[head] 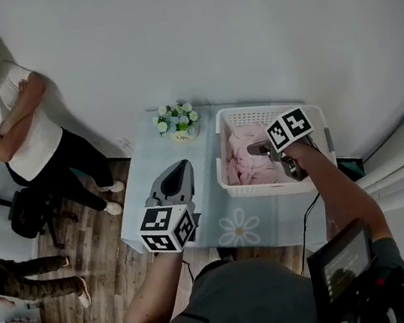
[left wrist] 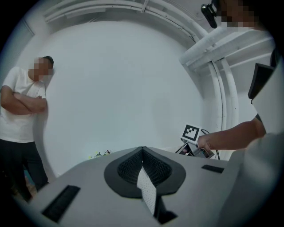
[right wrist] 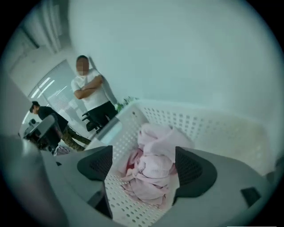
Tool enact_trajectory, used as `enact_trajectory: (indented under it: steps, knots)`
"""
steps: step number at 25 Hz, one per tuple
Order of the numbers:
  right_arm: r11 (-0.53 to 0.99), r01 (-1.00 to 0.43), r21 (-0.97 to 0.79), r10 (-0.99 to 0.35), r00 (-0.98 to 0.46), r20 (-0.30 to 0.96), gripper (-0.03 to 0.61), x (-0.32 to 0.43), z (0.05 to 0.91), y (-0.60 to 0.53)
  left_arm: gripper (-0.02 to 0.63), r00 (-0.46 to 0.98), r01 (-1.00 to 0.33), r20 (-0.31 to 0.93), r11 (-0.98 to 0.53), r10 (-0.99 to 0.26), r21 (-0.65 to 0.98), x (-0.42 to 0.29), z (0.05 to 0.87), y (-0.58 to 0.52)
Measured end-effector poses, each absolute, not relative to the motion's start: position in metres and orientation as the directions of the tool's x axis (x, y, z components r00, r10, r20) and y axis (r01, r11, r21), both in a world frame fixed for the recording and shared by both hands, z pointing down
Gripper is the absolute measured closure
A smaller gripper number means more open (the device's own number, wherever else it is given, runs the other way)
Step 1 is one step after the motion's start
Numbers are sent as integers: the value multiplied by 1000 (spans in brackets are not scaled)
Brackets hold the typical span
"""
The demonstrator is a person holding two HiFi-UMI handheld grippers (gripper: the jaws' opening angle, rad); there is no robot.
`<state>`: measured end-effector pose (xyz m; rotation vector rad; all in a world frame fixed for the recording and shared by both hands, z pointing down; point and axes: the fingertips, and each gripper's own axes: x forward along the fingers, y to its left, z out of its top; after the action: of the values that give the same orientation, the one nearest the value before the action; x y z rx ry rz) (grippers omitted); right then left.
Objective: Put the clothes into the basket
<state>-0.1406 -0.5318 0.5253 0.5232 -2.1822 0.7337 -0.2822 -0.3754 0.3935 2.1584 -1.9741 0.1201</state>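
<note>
Right claw jaws spread wide, gripping nothing, above crumpled pink fabric clothes inside white perforated plastic basket, at 3 o'clock on pale counter. Left claw jaws pressed together, empty, 8 o'clock from basket.

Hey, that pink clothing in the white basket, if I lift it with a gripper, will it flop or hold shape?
The pink clothing lies crumpled in soft folds, so it would probably flop and drape from a pinch. It looks thin, so likely light. A trailing fold might snag on the basket rim.
</note>
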Motion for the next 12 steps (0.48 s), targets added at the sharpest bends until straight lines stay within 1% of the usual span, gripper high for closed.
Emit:
enact_trajectory:
  steps: [4, 8, 12]
  knots:
    - [820, -499, -280, -206, -714, 669, 141, -136, 462, -510, 604, 96, -992, 184, -79, -978, 96, -264, 380, -362]
    - [875, -422, -239, -228, -793, 565, 143, -127, 419, -476, 604, 76, -994, 170, -60, -982, 93, -253, 370, -343]
    - [896, -402, -191, -279, -841, 463, 147, -106, 387, -453, 604, 67, -995, 170, -54, -983, 79, -239, 363, -323]
